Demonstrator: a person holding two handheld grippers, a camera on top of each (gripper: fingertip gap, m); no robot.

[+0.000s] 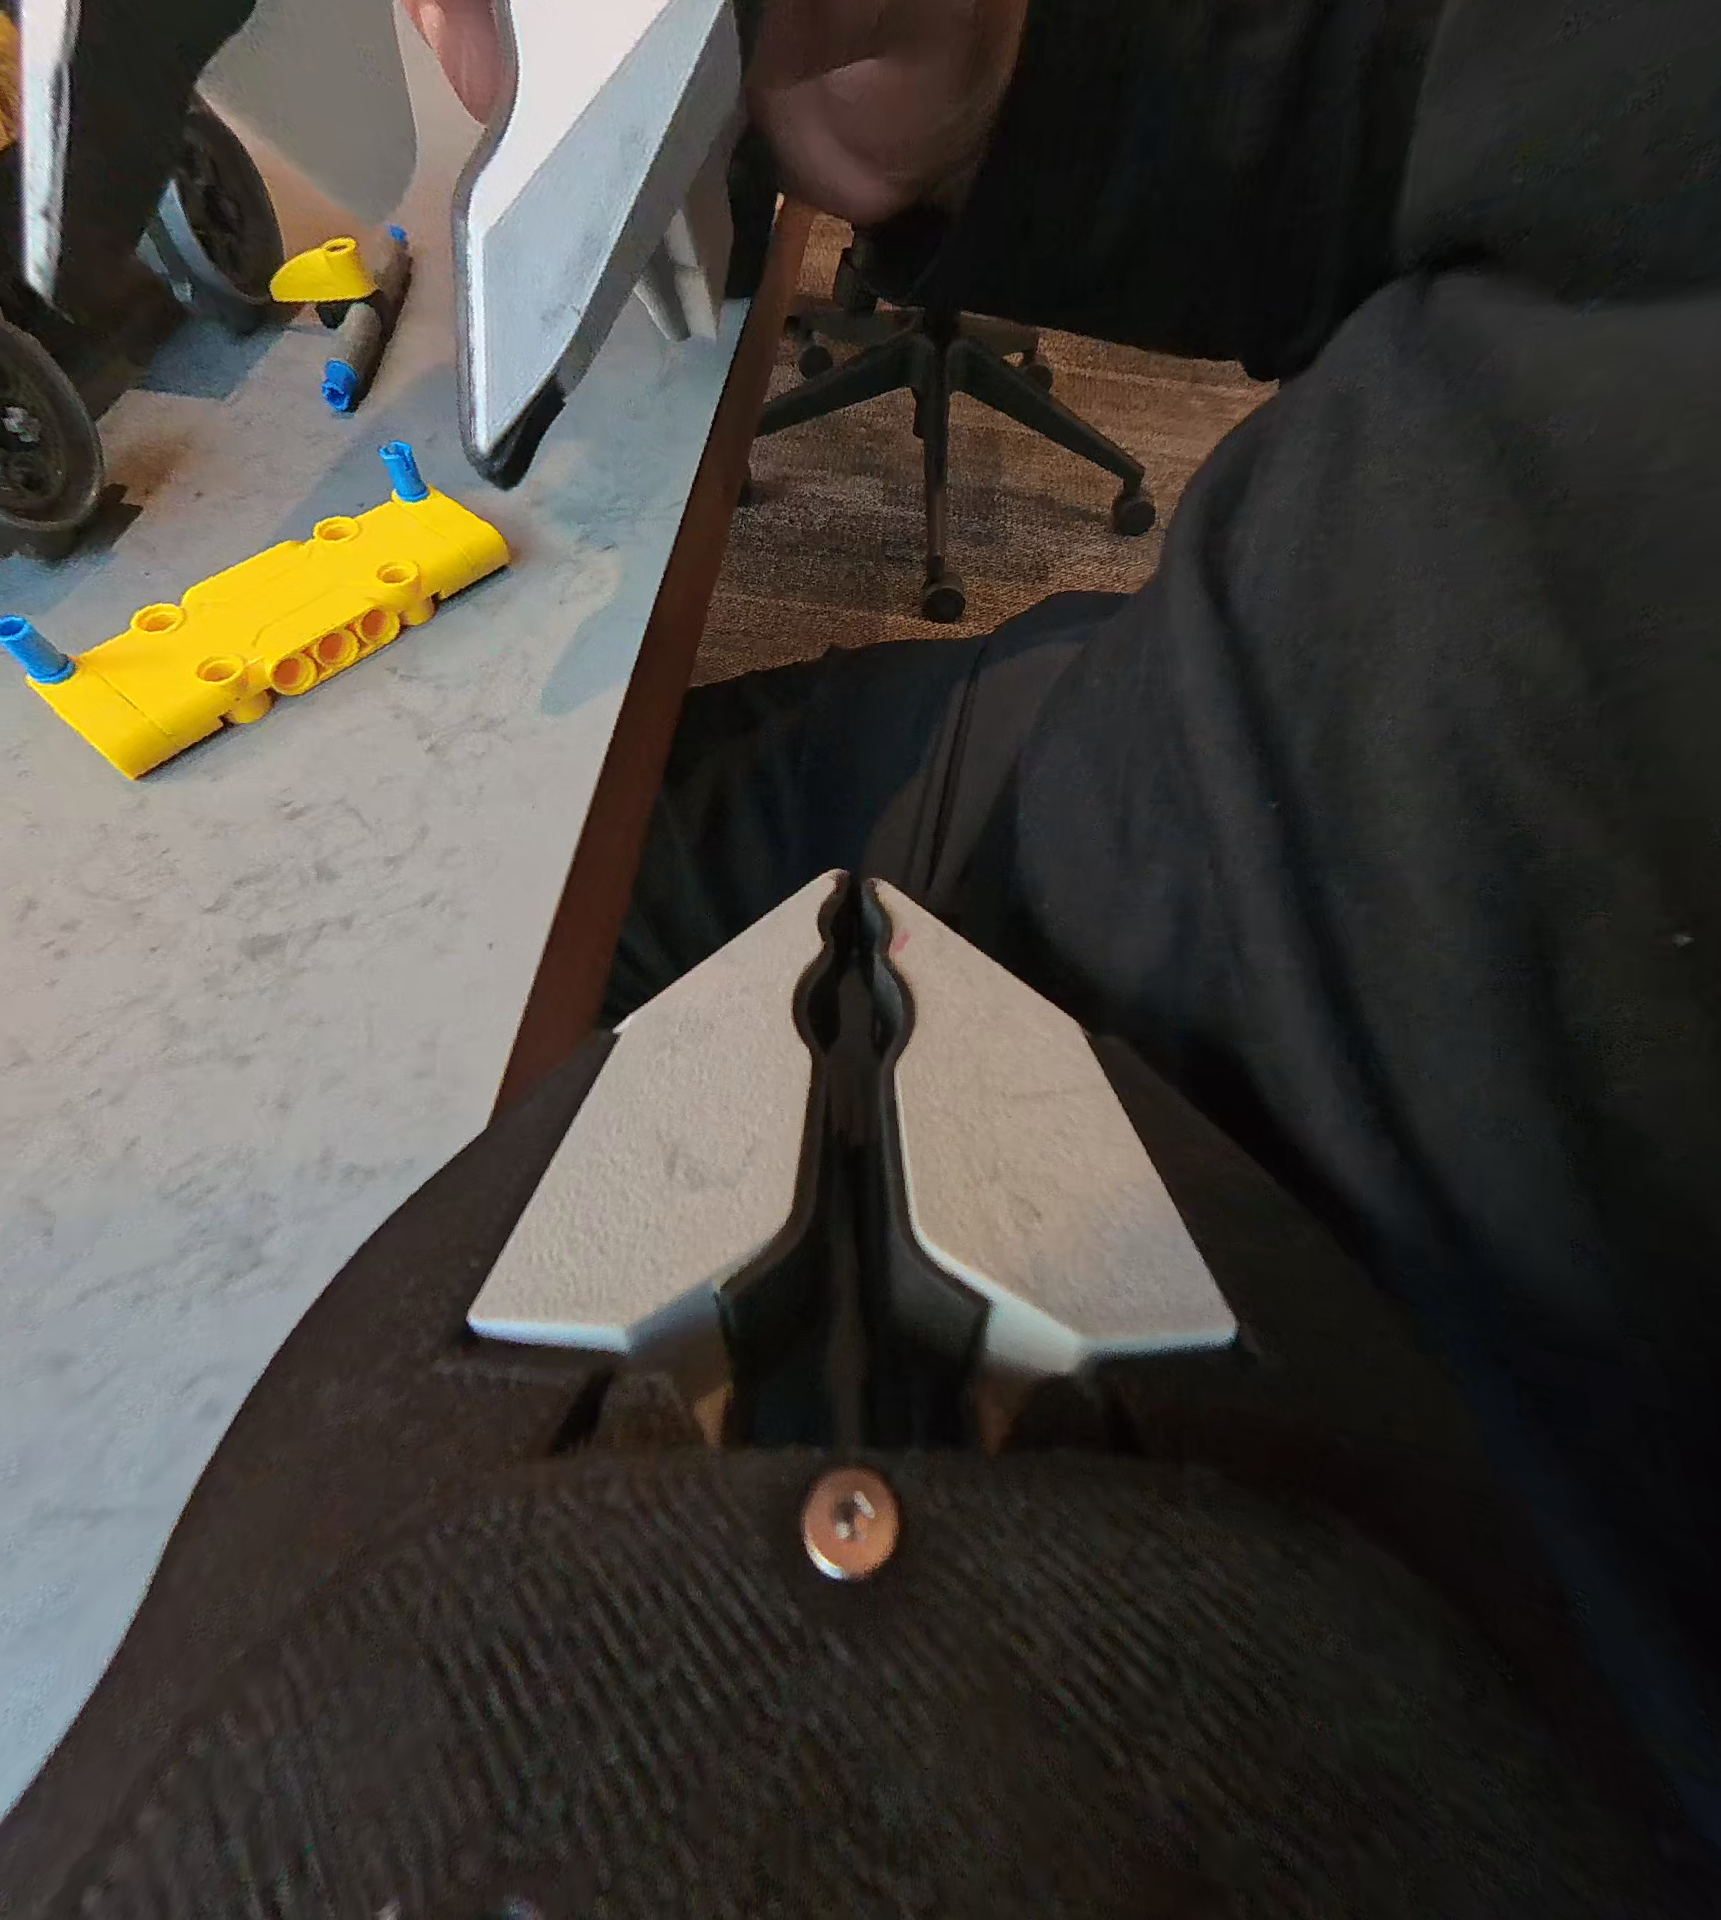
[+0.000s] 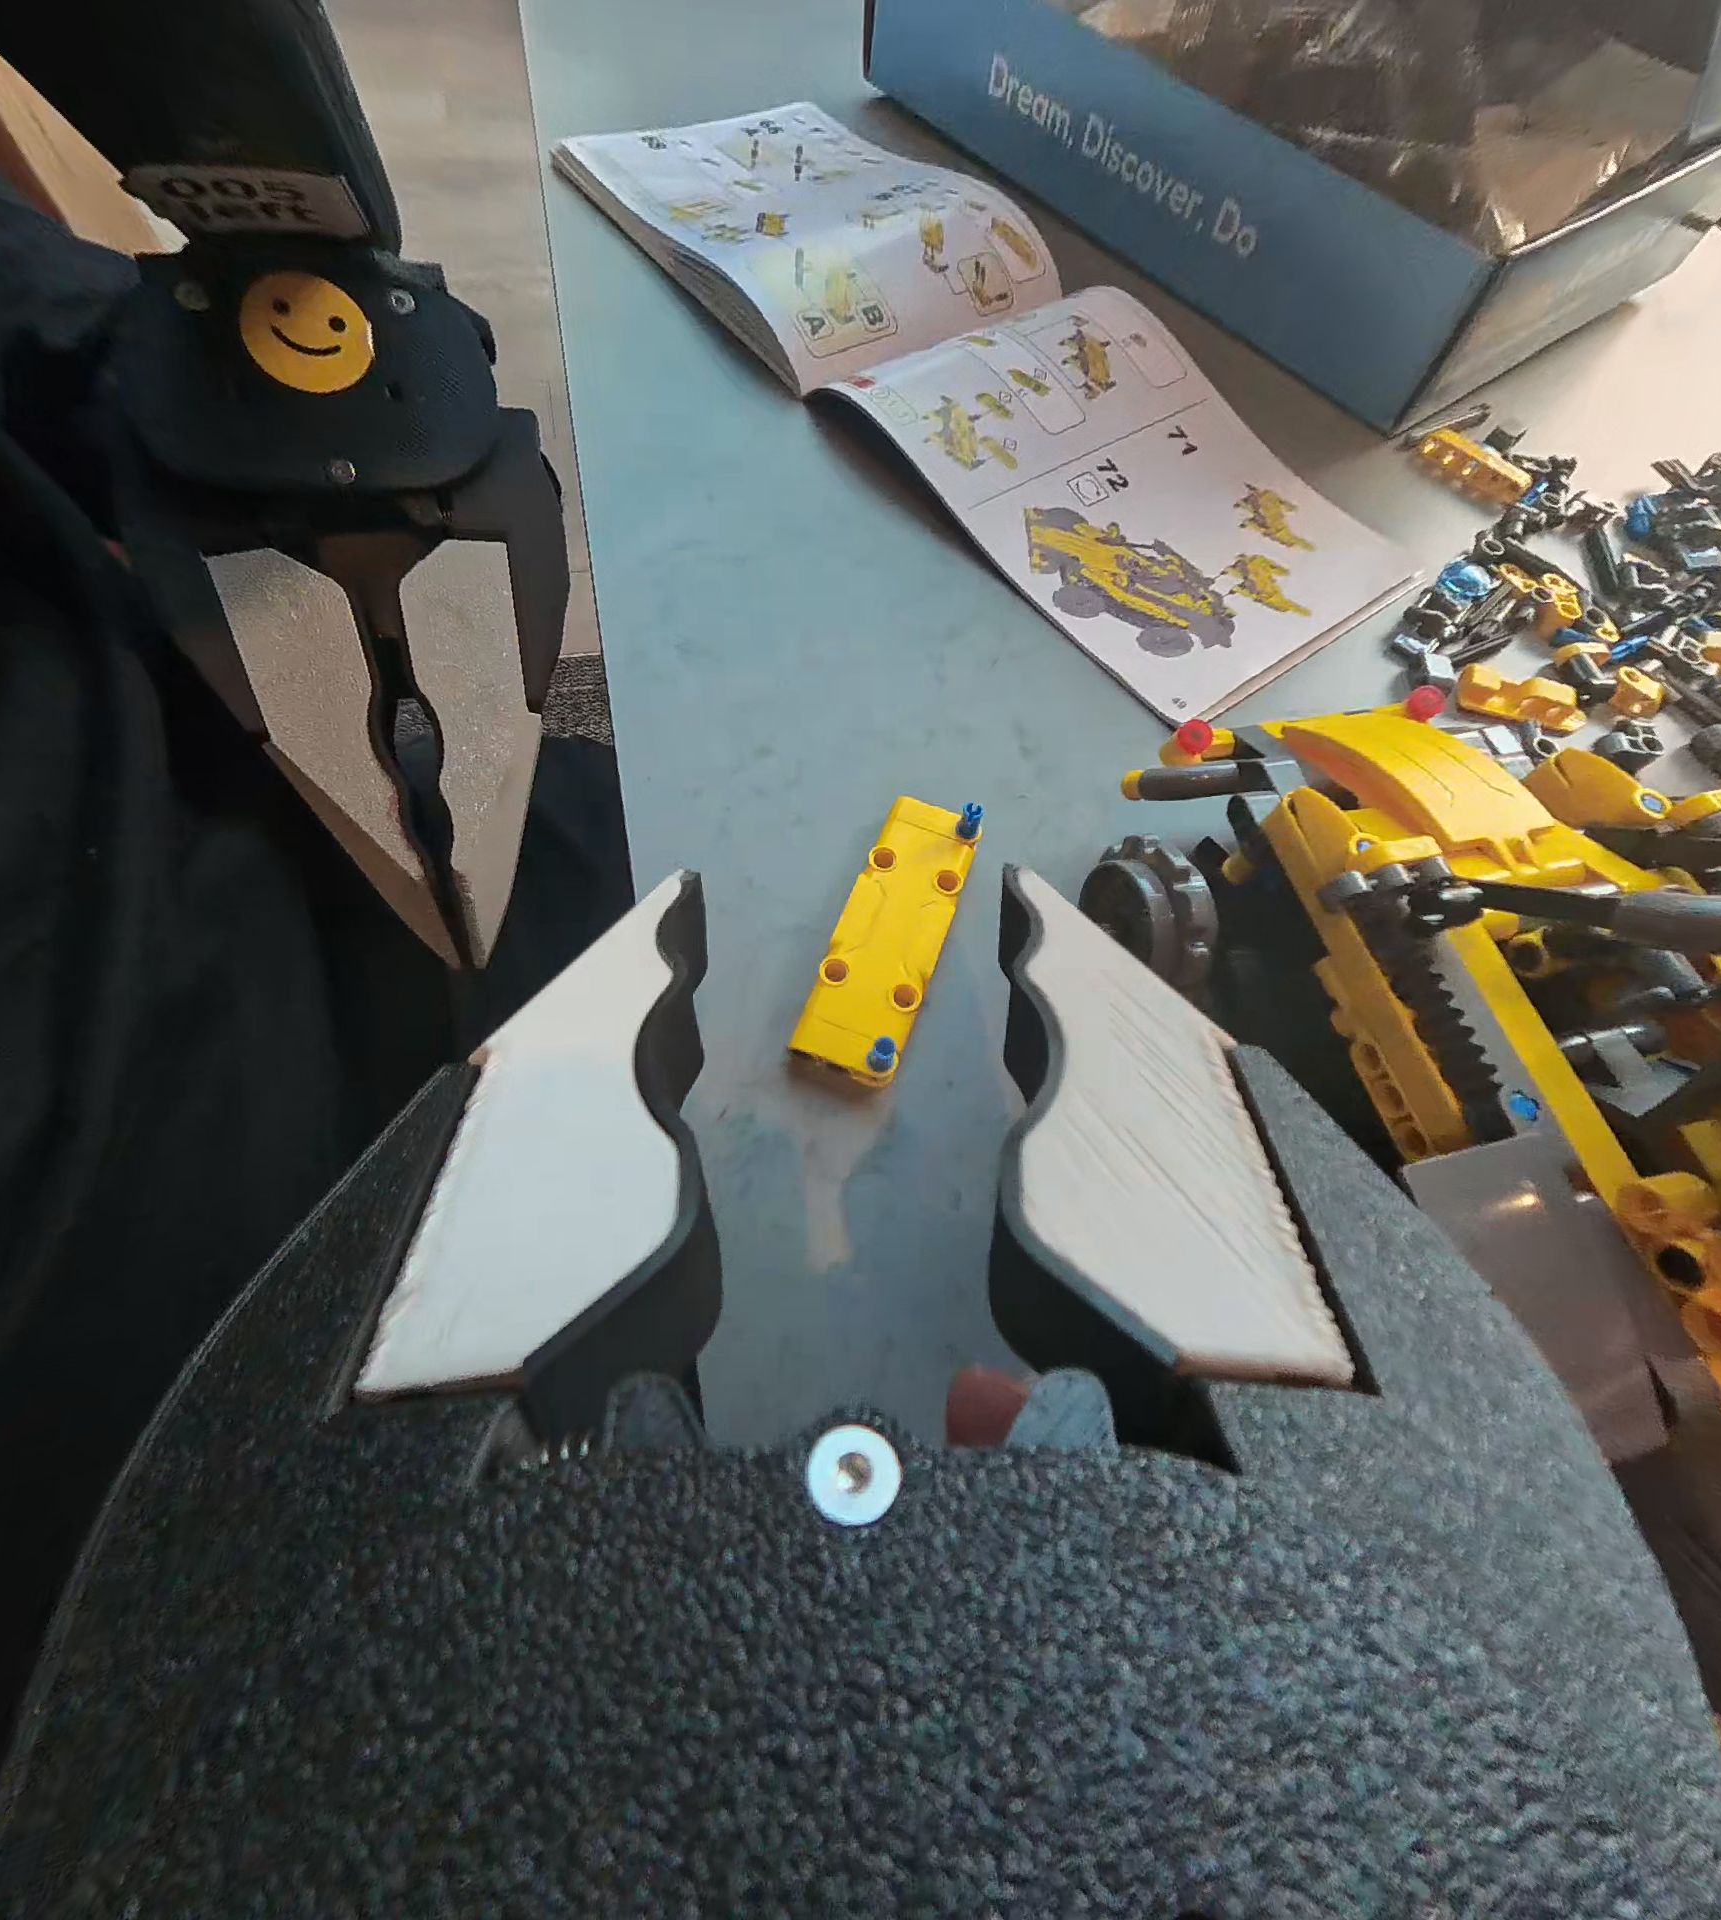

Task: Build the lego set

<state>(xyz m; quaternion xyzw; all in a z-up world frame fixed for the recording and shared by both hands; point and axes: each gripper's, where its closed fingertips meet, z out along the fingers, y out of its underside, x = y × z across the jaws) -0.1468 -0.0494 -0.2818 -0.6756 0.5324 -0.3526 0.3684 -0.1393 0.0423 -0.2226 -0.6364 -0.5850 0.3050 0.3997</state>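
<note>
The right gripper (image 2: 851,904) is hovering over the grey table (image 2: 783,623), jaws standing wide apart and empty. The yellow panel (image 2: 887,940) with two blue pins is lying flat just beyond the fingertips, in line with the gap. Right of the panel, the yellow vehicle model (image 2: 1438,935) is standing. The left gripper (image 1: 856,883) is hanging off the table edge, left of the panel, jaws pressed together, empty.

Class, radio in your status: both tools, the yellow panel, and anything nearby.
Left tool shut, empty, off the table edge. Right tool open above the yellow panel, not touching. Yellow model vehicle close beside.
</note>
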